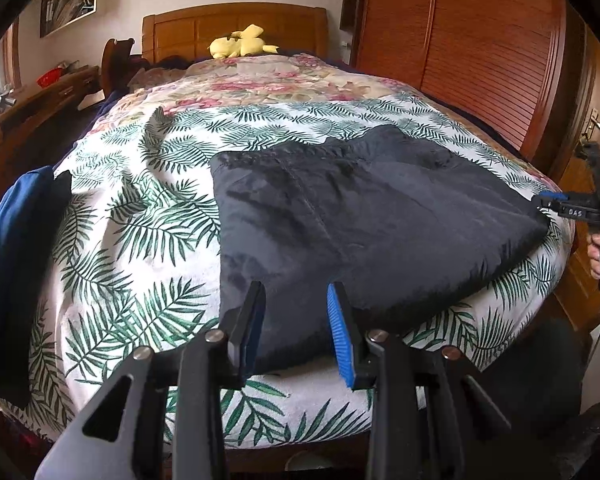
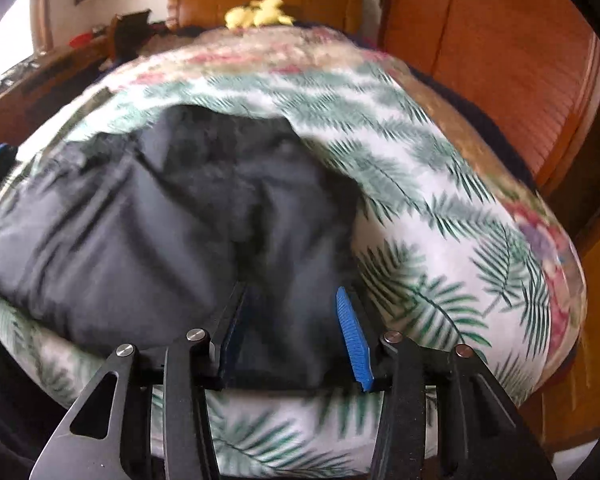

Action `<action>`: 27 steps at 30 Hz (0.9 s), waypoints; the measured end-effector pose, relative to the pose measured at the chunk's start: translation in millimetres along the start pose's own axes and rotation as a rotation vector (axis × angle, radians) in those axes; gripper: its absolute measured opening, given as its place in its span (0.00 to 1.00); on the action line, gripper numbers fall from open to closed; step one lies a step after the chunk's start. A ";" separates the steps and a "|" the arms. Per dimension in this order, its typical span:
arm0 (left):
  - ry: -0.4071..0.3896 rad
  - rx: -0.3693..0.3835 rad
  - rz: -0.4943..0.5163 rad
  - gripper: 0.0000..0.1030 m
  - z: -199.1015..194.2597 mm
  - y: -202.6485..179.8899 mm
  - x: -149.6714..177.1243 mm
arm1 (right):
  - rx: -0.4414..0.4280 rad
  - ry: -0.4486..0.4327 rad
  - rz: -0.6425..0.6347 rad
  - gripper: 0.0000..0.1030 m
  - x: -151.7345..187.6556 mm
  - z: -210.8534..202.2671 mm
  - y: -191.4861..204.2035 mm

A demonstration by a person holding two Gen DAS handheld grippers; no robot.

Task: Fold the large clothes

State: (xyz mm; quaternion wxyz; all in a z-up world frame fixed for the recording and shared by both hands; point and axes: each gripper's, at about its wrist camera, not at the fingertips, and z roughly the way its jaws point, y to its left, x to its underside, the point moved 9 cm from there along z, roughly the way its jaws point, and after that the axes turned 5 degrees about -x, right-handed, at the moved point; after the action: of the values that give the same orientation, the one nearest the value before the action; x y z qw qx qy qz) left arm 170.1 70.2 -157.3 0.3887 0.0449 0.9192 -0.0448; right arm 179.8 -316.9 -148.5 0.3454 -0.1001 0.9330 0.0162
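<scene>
I find both grippers, left point(image 1: 296, 300) and right point(image 2: 292, 304), jaws open and empty, at the garment's point(image 1: 360, 220) near edge, which runs crosswise between them.

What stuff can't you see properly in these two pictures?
- Black garment: its near edge is hidden behind the left gripper in the left wrist view.
- Same garment in the right wrist view: motion blur smears its folds and seams.
- Blue cloth: cut off by the left edge of the left wrist view.
- Right gripper: its open jaws cannot be judged from the left wrist view, too small.
- Yellow plush toy: too far for details.
</scene>
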 end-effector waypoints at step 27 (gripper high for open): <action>0.105 -0.008 -0.111 0.33 9.7 33.0 44.2 | -0.280 0.101 -0.205 0.60 8.5 56.8 173.3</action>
State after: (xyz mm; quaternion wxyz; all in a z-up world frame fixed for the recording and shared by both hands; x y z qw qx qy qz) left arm 150.2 103.9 -197.4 0.3369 -0.0053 0.9396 -0.0601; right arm 175.7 -143.0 -204.0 0.2805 -0.2423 0.9227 0.1056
